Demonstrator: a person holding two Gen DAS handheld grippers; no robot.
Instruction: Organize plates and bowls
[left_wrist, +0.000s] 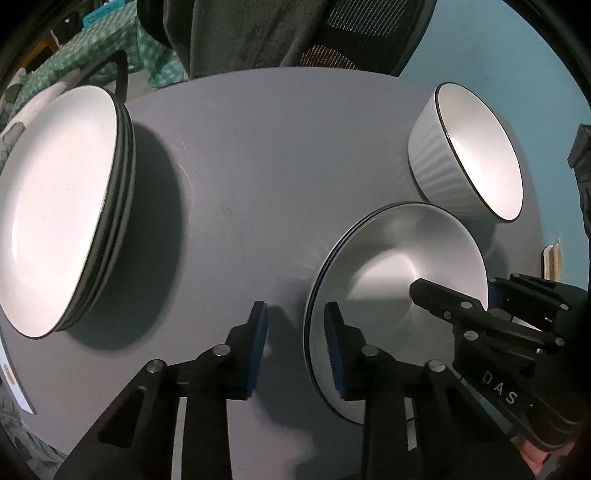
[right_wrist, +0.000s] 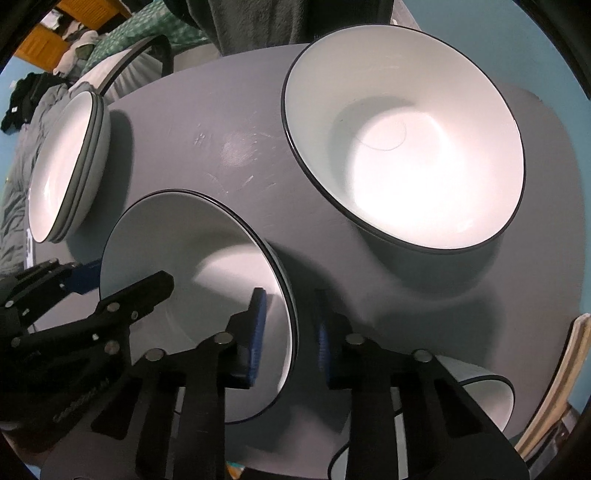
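Glazed white ceramic with a thin dark rim: that is what both grippers are dealing with, a shallow plate (left_wrist: 388, 280) lying near the front of the grey worktop (left_wrist: 240, 166). It looks stiff, smooth and fairly heavy for its thickness, and I would expect the glaze to be slippery and the edge to chip if it knocks against anything.

The left gripper (left_wrist: 295, 343) straddles the plate's near-left rim, one blue pad inside the dish and one outside over the worktop. The gap between the pads is plainly wider than the rim, so I would call the jaws apart, not yet pinching. The right gripper (right_wrist: 290, 332) does the same on the opposite side, its pads on either side of the rim with daylight between them.

Taking hold at the rim on two opposite sides seems the sensible choice, since the flat centre offers nothing to pinch. The grip should sit deep enough that the sloped lip cannot slide out, and both sides should rise together to keep it level.

A stack of larger plates (left_wrist: 66, 206) sits well apart at the far left. A deep ribbed bowl (left_wrist: 476, 151) stands just beyond the plate, near enough to be bumped. Another bowl (right_wrist: 480, 391) shows partly behind the right gripper's arm.
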